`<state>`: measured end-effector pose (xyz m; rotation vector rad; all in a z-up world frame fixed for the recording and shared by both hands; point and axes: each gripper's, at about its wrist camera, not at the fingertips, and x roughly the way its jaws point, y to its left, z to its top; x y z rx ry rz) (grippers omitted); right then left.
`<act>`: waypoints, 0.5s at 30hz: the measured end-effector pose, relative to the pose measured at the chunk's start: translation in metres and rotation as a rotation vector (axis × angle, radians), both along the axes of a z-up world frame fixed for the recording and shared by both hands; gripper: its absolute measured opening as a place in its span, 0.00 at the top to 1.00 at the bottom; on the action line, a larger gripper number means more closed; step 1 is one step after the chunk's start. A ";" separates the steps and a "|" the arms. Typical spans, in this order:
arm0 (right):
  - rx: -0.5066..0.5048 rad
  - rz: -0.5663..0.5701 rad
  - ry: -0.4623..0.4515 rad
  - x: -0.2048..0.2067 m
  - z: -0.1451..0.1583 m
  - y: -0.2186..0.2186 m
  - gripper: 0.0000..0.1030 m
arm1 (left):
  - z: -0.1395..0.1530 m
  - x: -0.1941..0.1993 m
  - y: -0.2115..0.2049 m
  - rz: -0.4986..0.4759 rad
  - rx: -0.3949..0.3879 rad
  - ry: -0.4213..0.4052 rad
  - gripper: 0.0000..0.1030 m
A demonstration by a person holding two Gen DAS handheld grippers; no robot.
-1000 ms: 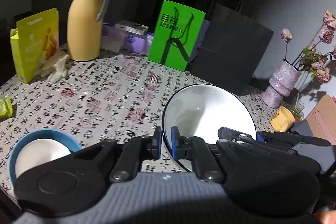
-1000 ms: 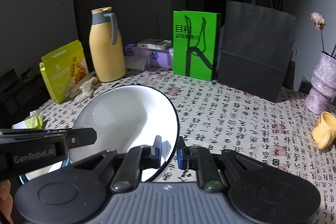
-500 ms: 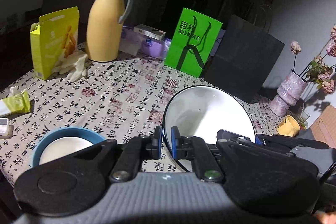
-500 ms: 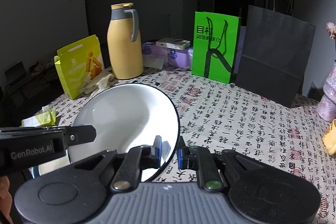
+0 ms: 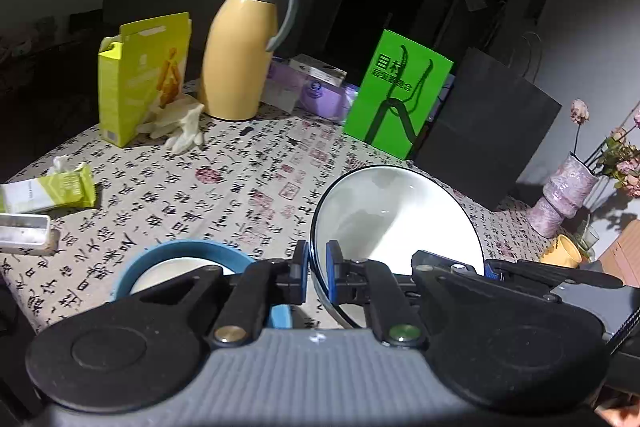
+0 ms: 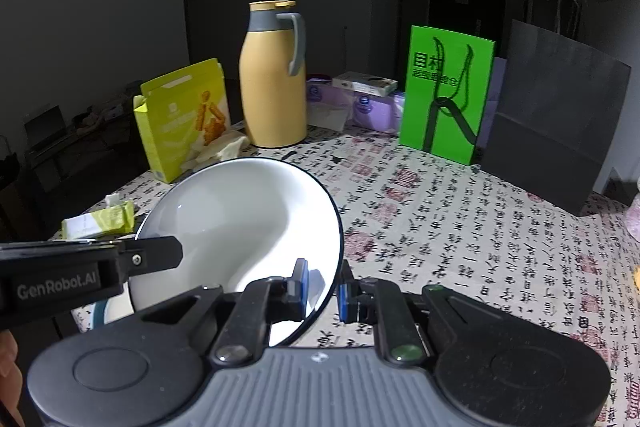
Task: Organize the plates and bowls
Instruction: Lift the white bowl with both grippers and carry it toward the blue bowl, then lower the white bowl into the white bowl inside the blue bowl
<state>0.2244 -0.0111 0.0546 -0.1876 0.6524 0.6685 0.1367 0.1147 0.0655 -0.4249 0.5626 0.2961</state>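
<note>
A white bowl with a dark rim (image 5: 394, 215) (image 6: 240, 223) hangs tilted above the table, held from both sides. My left gripper (image 5: 317, 263) is shut on its left rim; my right gripper (image 6: 323, 285) is shut on its right rim. Each gripper shows in the other's view: the right one (image 5: 484, 269) behind the bowl, the left one (image 6: 152, 257) at the left edge. Below the left gripper a blue-rimmed bowl (image 5: 176, 259) with a white inside sits on the table near the front edge. Only a sliver of the blue-rimmed bowl (image 6: 110, 309) shows in the right wrist view.
On the calligraphy-print tablecloth (image 5: 256, 179) stand a yellow thermos jug (image 5: 244, 47), a yellow snack box (image 5: 140, 79), a green paper bag (image 5: 396, 95), a black paper bag (image 5: 480, 131), purple packs (image 5: 320, 95), a vase of dried flowers (image 5: 568, 195) and a yellow mug (image 5: 560, 255). A tissue pack (image 5: 52, 191) lies at the left edge.
Both grippers have carried the white bowl leftwards across the table; the backdrop has slid right in both views. The blue-rimmed bowl now sits closer under the left gripper. The grips are unchanged.
</note>
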 end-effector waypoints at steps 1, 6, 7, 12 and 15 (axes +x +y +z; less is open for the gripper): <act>0.000 0.004 0.001 -0.002 0.000 0.002 0.87 | -0.001 -0.003 0.003 0.005 -0.002 -0.001 0.91; -0.001 0.027 0.007 -0.008 -0.004 0.014 0.87 | -0.004 -0.012 0.015 0.026 -0.006 0.003 0.91; -0.001 0.031 0.009 -0.009 -0.004 0.017 0.87 | -0.005 -0.014 0.017 0.031 -0.007 0.004 0.91; -0.006 0.053 0.017 -0.016 -0.008 0.031 0.86 | -0.008 -0.025 0.029 0.053 -0.015 0.007 0.91; -0.008 0.066 0.023 -0.020 -0.010 0.039 0.86 | -0.010 -0.031 0.035 0.066 -0.020 0.006 0.91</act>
